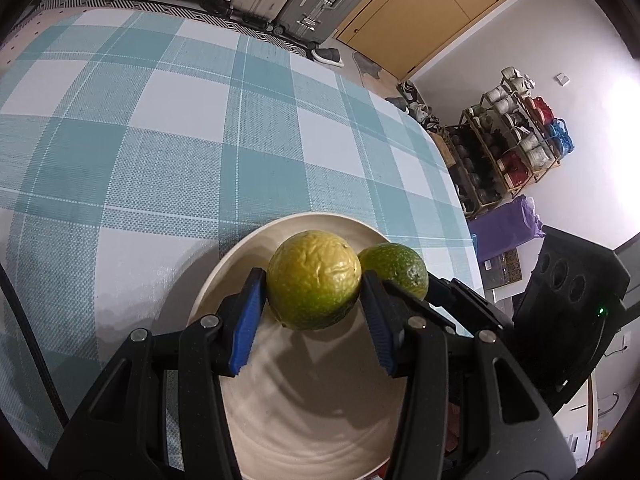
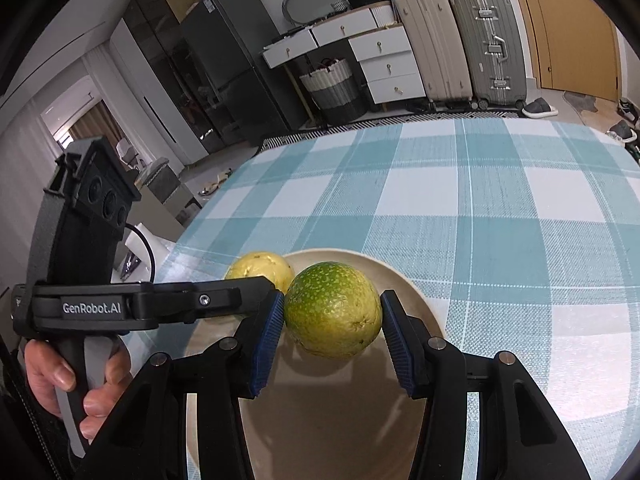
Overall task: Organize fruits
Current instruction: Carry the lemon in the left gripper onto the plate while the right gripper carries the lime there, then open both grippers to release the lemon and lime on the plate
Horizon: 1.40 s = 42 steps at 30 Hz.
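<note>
Two pairs of hand-held tongs meet over a cream plate (image 1: pixel 224 272) on a counter (image 1: pixel 140 140) covered with a teal and white checked cloth.

In the left wrist view, the left tongs (image 1: pixel 314 292) grip a wrinkled yellow-green fruit (image 1: pixel 314 280) between their blue pads (image 1: pixel 246 328), holding it above the plate, where its shadow falls on the bare surface. Just right of it and touching it sits a greener fruit (image 1: pixel 396 266), partly hidden behind the right-hand finger. Farther right, off the counter, a shoe rack (image 1: pixel 508 152) stands against the wall.

In the right wrist view, a hand (image 2: pixel 72 384) at the far left holds the handle of the left tongs (image 2: pixel 256 286), whose arm reaches across to the yellow fruit (image 2: pixel 260 266) at the plate's (image 2: pixel 412 284) left edge. The right tongs (image 2: pixel 332 312) clamp the speckled green fruit (image 2: pixel 332 310) between their pads (image 2: pixel 266 340), over the plate. Suitcases (image 2: pixel 460 40) stand beyond the counter's (image 2: pixel 500 200) far edge.
</note>
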Each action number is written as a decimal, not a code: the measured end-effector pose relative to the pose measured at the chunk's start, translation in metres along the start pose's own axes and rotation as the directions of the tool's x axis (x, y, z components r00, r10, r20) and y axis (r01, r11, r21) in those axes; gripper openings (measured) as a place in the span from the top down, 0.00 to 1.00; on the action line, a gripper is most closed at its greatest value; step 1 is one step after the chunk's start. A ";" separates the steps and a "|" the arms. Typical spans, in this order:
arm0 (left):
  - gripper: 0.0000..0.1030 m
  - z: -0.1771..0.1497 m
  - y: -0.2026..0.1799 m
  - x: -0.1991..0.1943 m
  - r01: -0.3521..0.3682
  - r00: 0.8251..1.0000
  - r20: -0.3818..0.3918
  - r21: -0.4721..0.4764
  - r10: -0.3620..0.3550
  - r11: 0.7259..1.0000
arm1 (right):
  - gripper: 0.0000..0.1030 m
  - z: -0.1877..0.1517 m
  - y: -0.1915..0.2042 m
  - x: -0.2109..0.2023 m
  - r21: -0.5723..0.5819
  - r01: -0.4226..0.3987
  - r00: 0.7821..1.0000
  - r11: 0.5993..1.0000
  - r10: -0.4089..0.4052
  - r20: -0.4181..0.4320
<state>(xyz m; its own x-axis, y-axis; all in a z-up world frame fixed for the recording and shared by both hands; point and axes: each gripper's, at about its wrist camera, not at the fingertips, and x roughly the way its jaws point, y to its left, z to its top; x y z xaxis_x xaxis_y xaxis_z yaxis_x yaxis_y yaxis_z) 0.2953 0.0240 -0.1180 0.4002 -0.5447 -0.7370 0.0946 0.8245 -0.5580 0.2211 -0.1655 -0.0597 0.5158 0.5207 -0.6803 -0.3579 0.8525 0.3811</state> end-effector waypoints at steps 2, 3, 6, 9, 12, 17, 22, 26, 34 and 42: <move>0.56 0.001 0.001 0.003 0.005 1.000 -0.002 -0.010 -0.005 1.000 | 0.51 0.000 -0.001 0.002 0.000 0.004 1.000 1.000 -0.004 -0.003; 0.56 0.002 0.002 0.004 0.008 1.000 -0.003 -0.015 -0.008 1.000 | 0.51 0.000 -0.002 0.003 0.003 0.005 1.000 1.000 -0.005 -0.003; 0.55 0.005 0.004 0.006 0.022 1.000 -0.004 -0.036 -0.022 0.999 | 0.51 0.000 -0.006 0.004 0.017 0.001 1.000 1.000 -0.001 -0.003; 0.50 0.008 0.004 0.002 0.032 0.999 0.012 -0.050 -0.031 0.998 | 0.49 0.002 -0.008 0.001 0.028 -0.015 1.000 1.000 0.014 0.015; 0.49 0.008 0.001 -0.005 0.025 0.999 0.030 -0.049 -0.023 0.998 | 0.45 0.003 -0.008 -0.006 0.033 -0.009 0.999 0.999 0.008 0.037; 0.42 0.003 0.000 -0.024 0.006 0.998 0.058 -0.052 -0.003 0.999 | 0.36 0.003 -0.010 -0.024 0.052 0.000 0.997 0.999 -0.003 0.074; 0.42 -0.007 -0.008 -0.045 -0.039 0.995 0.088 -0.020 0.040 0.999 | 0.31 0.000 -0.007 -0.048 0.050 0.008 0.994 0.999 -0.014 0.112; 0.42 -0.022 -0.020 -0.061 -0.104 0.988 0.121 0.029 0.100 0.994 | 0.22 -0.005 0.000 -0.069 0.032 0.012 0.989 0.999 -0.017 0.148; 0.36 -0.059 -0.044 -0.097 -0.197 0.965 0.195 0.105 0.174 0.975 | 0.06 -0.022 0.019 -0.102 -0.006 0.022 0.982 1.000 -0.020 0.189; 0.23 -0.091 -0.059 -0.119 -0.273 0.940 0.246 0.120 0.238 0.955 | 0.00 -0.041 0.038 -0.128 -0.046 0.026 0.975 0.999 -0.016 0.221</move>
<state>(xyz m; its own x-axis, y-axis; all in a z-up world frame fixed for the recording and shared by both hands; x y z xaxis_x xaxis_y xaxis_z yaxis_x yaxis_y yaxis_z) 0.1588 0.0261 -0.0320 0.6224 -0.2784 -0.7315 0.0903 0.9539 -0.2861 0.1099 -0.2018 0.0162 0.6808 0.5048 -0.5307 -0.3794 0.8628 0.3340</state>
